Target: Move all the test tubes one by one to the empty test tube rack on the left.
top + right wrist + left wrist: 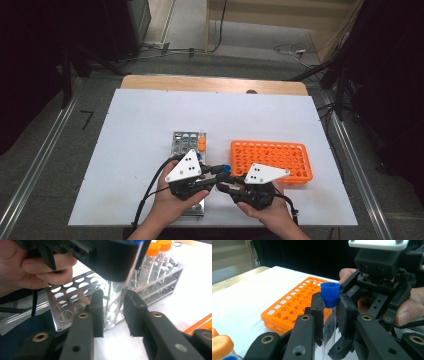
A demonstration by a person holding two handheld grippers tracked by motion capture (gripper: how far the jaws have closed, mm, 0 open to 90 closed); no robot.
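Midair, clamped upright below its blue cap (329, 293) by the left gripper (329, 308): clear tube (329, 327), between metal rack (187, 142) and orange rack (272, 159). Just behind, bracketed its lower length with right gripper (113, 311) fingers parted, not yet closed

Left gripper (218, 172) just right of metal rack (186, 141), jaws clamped on blue-capped tube (329, 298). Right gripper (223, 186) met it there, jaws parted around tube's lower part.
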